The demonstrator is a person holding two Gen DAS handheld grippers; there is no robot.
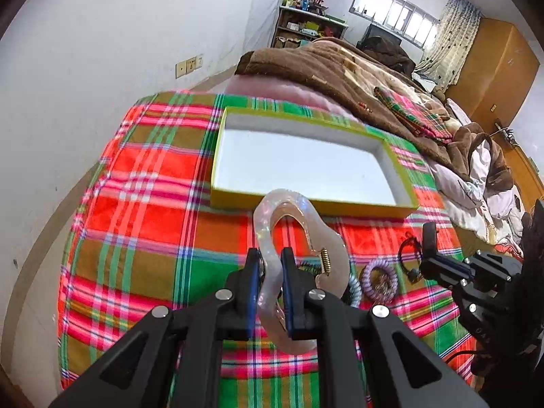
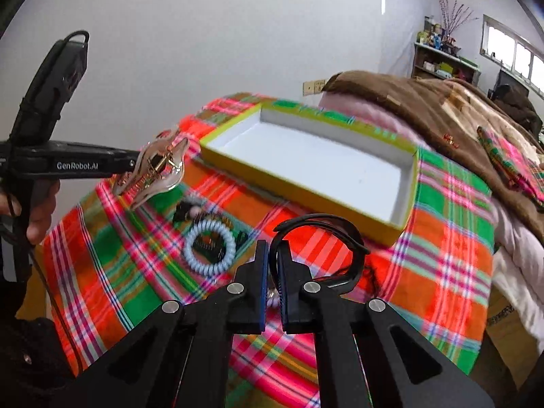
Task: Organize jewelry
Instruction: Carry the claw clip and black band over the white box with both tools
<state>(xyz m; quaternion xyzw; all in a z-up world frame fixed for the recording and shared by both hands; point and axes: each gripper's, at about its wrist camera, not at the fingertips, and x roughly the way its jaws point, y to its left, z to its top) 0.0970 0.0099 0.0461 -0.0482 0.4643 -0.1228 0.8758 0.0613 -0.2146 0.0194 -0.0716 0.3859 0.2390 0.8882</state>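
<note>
My left gripper [image 1: 271,258] is shut on a pearly white hair claw clip [image 1: 299,234] with a brass spring, held above the plaid cloth just in front of the yellow-rimmed white tray [image 1: 306,204]. From the right wrist view the clip [image 2: 156,166] hangs at the left gripper's tip, left of the tray [image 2: 404,204]. My right gripper [image 2: 273,251] is shut on a black hair tie [image 2: 326,224], lifted over the cloth near the tray's near edge. The right gripper [image 1: 430,248] also shows at the right in the left wrist view.
A pale blue spiral hair tie [image 2: 210,248] and a small dark piece [image 2: 185,210] lie on the plaid cloth [image 2: 452,204]. A purple spiral tie [image 1: 379,278] and a black tie [image 1: 406,248] lie nearby. A brown blanket [image 1: 323,64] covers the bed behind the tray.
</note>
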